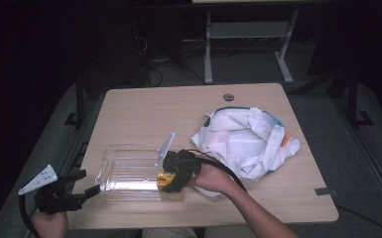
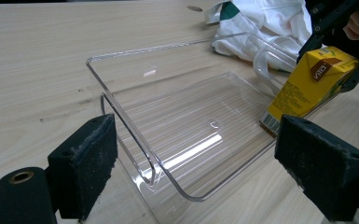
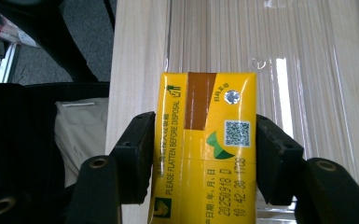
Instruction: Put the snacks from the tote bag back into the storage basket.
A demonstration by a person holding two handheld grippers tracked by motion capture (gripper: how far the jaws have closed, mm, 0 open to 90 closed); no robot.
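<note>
One yellow carton (image 3: 205,144) in right gripper (image 3: 205,158); one clear tray (image 2: 177,135).

Far-left counter bare, near-left and right half blocked

Clear plastic tray (image 1: 129,173) takes the near-left part of the counter (image 1: 144,111), its inside open except at the near-right corner, where the right hand-held gripper (image 1: 170,181) clamps a yellow drink carton (image 2: 310,84). White cloth bag (image 1: 245,139) heaps over the right half, just beside the tray. Left hand-held gripper (image 1: 82,187), jaws apart, sits off the near-left counter edge. Far-left counter bare wood.
</note>
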